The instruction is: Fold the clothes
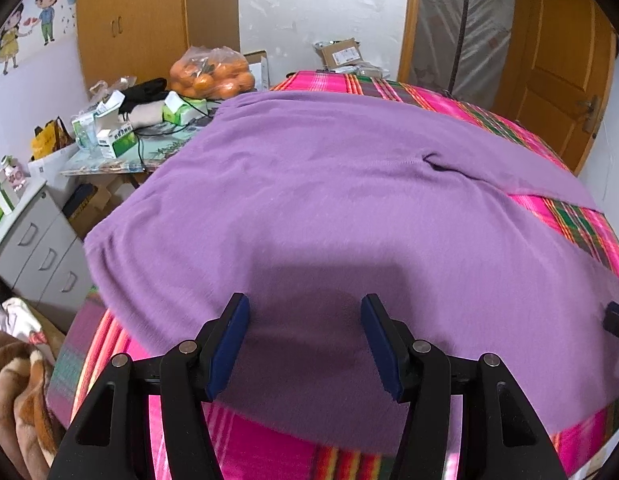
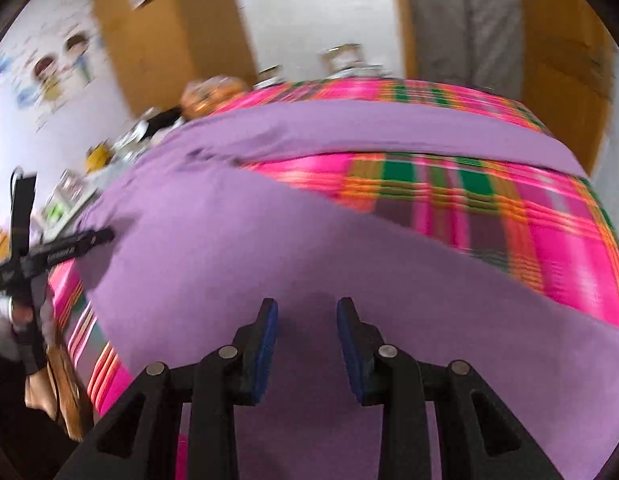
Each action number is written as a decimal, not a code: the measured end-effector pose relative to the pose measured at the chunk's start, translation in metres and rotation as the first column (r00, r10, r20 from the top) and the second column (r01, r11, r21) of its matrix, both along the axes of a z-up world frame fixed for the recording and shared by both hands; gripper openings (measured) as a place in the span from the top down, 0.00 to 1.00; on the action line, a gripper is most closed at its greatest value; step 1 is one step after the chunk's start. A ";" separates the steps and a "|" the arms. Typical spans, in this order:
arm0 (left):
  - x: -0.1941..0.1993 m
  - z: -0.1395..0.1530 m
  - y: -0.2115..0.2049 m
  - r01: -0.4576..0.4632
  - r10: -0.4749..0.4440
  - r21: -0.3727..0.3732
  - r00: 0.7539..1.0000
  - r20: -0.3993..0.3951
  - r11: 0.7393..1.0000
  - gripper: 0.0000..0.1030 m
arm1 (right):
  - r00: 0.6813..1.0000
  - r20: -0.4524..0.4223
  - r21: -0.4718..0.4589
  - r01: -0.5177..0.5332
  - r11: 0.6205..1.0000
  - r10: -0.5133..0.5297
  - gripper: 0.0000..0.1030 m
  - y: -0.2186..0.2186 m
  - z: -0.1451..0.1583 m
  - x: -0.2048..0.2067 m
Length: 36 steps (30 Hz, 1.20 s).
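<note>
Purple pants (image 1: pixel 329 200) lie spread flat across the pink plaid bedspread (image 1: pixel 569 216) straight ahead of both my tongs, the waistband off to my left and the two legs running away to my right with a wedge of plaid showing between them.

My left gripper (image 1: pixel 305 332) hangs low over the near edge of the cloth, fingers spread wide apart with nothing between the blue pads (image 1: pixel 229 344); its shadow falls on the fabric just beyond the tips. In the right wrist view I can see that same tool (image 2: pixel 49 256) at the far left, gripped by my gloved hand (image 2: pixel 13 320) at the bed's edge.

My right gripper (image 2: pixel 307 336) sits over the nearer leg, tilted so the whole view leans and blurs. Its fingers stand apart too, a narrower gap, clamping nothing.

Left of my left tongs stands a grey drawer unit (image 1: pixel 41 248), and beyond it a cluttered table (image 1: pixel 109 166) with boxes and a bag of oranges (image 1: pixel 211 74). Ahead is a wooden wardrobe (image 1: pixel 133 20); far to the right, a wooden door (image 1: pixel 557 68).
</note>
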<state>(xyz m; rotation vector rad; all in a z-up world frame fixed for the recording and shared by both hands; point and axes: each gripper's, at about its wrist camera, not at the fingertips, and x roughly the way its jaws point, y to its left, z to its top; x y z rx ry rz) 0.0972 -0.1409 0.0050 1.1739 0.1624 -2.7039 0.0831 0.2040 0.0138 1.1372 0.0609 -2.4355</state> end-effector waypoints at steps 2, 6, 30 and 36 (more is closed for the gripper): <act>0.007 -0.002 0.001 0.014 -0.015 -0.020 1.000 -0.020 1.000 0.42 | 0.999 -0.018 0.036 -0.028 0.999 0.029 0.65 -0.008 -0.001 0.004; 0.014 0.003 -0.020 -0.048 0.048 0.004 0.997 -0.054 0.999 0.43 | 0.999 -0.027 0.039 -0.046 0.998 0.047 0.65 -0.009 0.000 0.008; 0.017 0.004 -0.043 -0.015 0.016 0.052 1.000 -0.018 0.999 0.48 | 1.000 0.006 -0.006 0.012 1.000 -0.012 0.65 -0.003 0.004 -0.014; 0.028 0.000 -0.031 0.028 -0.028 -0.007 0.999 -0.025 1.000 0.47 | 1.000 0.006 -0.014 0.019 1.000 -0.019 0.65 -0.001 0.003 -0.016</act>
